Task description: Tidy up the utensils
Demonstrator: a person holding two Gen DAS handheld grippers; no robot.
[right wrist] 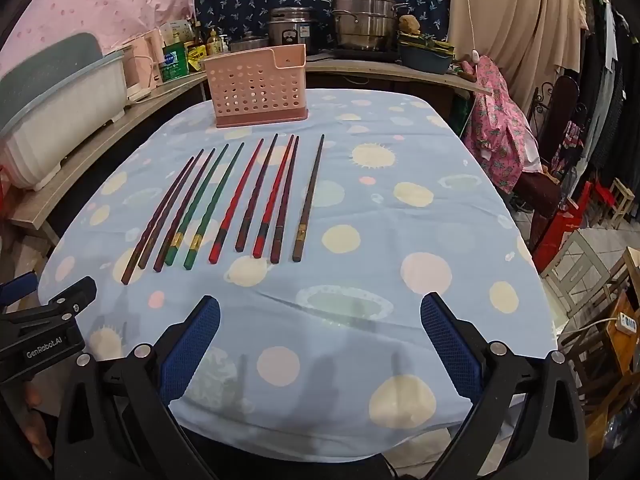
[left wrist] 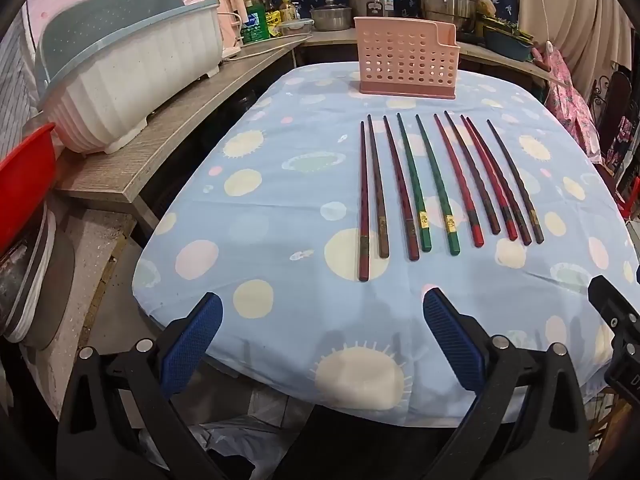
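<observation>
A wooden counter (left wrist: 168, 136) (crowded with steel pots (right wrist: 362, 16)) runs beside the cloth-covered table (right wrist: 400, 240).

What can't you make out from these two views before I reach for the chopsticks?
- Pink holder: its inside is hidden by its own perforated front wall in both views, so any contents or dividers are unknown.
- Gold bands on the green chopsticks: markings too small to read.
- Right gripper in the left wrist view: cut off by the frame edge.
- Left gripper in the right wrist view: likewise cut off.
</observation>
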